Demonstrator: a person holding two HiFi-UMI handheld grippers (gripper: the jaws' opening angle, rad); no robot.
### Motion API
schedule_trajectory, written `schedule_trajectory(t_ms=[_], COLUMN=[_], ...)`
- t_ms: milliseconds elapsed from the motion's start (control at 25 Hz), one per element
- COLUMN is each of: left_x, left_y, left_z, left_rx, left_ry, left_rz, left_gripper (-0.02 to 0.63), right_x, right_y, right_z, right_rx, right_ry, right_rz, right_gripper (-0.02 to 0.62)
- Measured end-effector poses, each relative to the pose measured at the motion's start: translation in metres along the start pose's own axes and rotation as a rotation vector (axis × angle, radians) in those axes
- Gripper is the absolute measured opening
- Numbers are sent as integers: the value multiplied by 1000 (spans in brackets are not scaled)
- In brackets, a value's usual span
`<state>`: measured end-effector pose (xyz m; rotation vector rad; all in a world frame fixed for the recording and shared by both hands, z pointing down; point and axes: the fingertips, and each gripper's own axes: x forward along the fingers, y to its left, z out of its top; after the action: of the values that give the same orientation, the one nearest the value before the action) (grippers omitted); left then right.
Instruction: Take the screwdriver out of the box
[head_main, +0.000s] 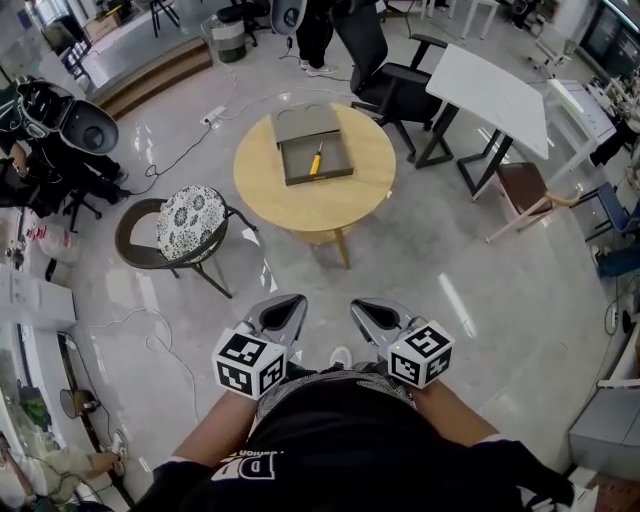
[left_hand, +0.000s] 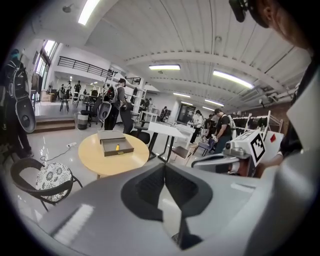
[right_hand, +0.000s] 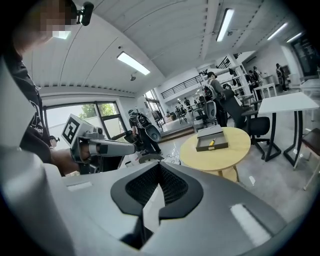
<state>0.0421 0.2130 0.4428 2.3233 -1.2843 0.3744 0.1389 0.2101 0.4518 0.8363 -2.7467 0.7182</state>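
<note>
A low grey box (head_main: 312, 148) lies open on the round wooden table (head_main: 330, 205), far ahead of me. Inside it rests a screwdriver (head_main: 316, 160) with a yellow handle. Both grippers hang close to my body, well short of the table. The left gripper (head_main: 290, 302) is shut with nothing between its jaws, and so is the right gripper (head_main: 363, 306). From the left gripper view the box (left_hand: 116, 145) and the screwdriver (left_hand: 117, 147) show small beyond the left gripper (left_hand: 164, 166). The right gripper view has the box (right_hand: 212, 142) past the right gripper (right_hand: 159, 166).
A chair with a patterned cushion (head_main: 193, 222) stands left of the table. A black office chair (head_main: 385, 70) sits behind it, with a white folding table (head_main: 500, 95) and a brown chair (head_main: 525, 190) to the right. A cable (head_main: 180, 150) runs over the glossy floor.
</note>
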Motion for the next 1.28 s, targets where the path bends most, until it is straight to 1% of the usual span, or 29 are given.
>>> schedule_trajectory(t_ms=[160, 320, 520, 680, 800, 960, 1280], left_x=[6, 4, 7, 21, 33, 47, 100], left_y=[-1, 2, 13, 21, 28, 42, 82], left_z=[7, 4, 4, 16, 25, 34, 65], left_rx=[-19, -27, -11, 3, -1, 16, 9], left_ry=[-15, -8, 10, 6, 1, 2, 24], left_rz=[1, 17, 32, 7, -14, -22, -58], left_gripper=[60, 60, 60, 60, 60, 60, 60], right_x=[0, 1, 11, 19, 25, 38, 79], right_y=[-5, -8, -15, -26, -36, -51, -93], right_z=[0, -6, 5, 10, 13, 22, 48], right_rx=[3, 10, 6, 10, 16, 21, 28], right_ry=[3, 21, 8, -2, -2, -4, 42], right_rz=[6, 5, 2, -13, -30, -54, -88], right_gripper=[0, 2, 0, 1, 1, 0, 2])
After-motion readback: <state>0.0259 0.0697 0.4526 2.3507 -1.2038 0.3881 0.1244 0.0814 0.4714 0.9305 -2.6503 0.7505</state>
